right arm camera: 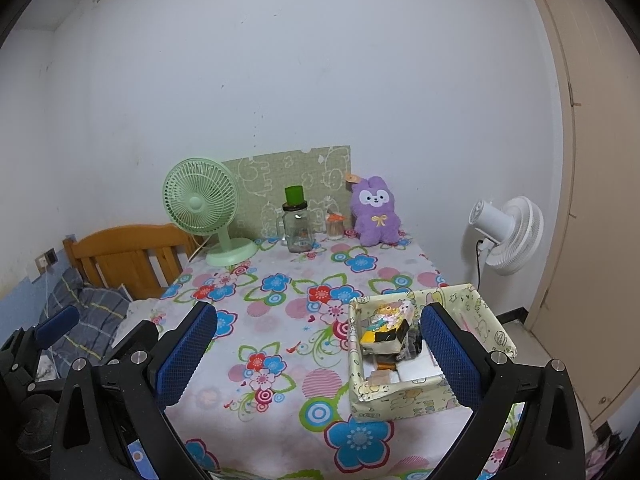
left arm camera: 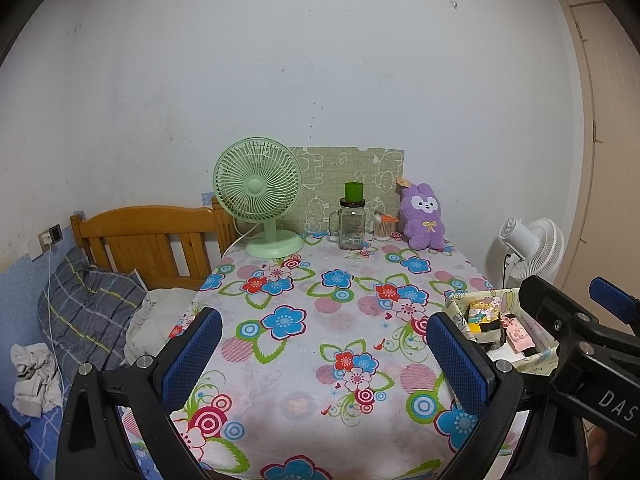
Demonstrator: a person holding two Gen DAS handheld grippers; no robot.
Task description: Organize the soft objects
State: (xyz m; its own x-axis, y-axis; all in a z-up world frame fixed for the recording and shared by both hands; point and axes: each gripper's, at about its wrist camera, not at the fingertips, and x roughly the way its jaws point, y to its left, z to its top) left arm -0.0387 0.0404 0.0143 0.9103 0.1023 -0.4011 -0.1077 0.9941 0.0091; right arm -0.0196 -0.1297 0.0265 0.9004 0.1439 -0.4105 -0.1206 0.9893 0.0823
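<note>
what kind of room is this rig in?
Most likely a bedroom at home. A wooden bed headboard with a plaid pillow stands left of a table under a floral cloth. On that table are a green desk fan and a purple plush toy.

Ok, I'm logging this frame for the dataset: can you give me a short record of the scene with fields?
surface: table with floral cloth
box: near right, holds folded soft items
plush: purple, upright at back by wall
back row: green fan, jar
left gripper: open, empty
right gripper: open, empty, at the box
</note>
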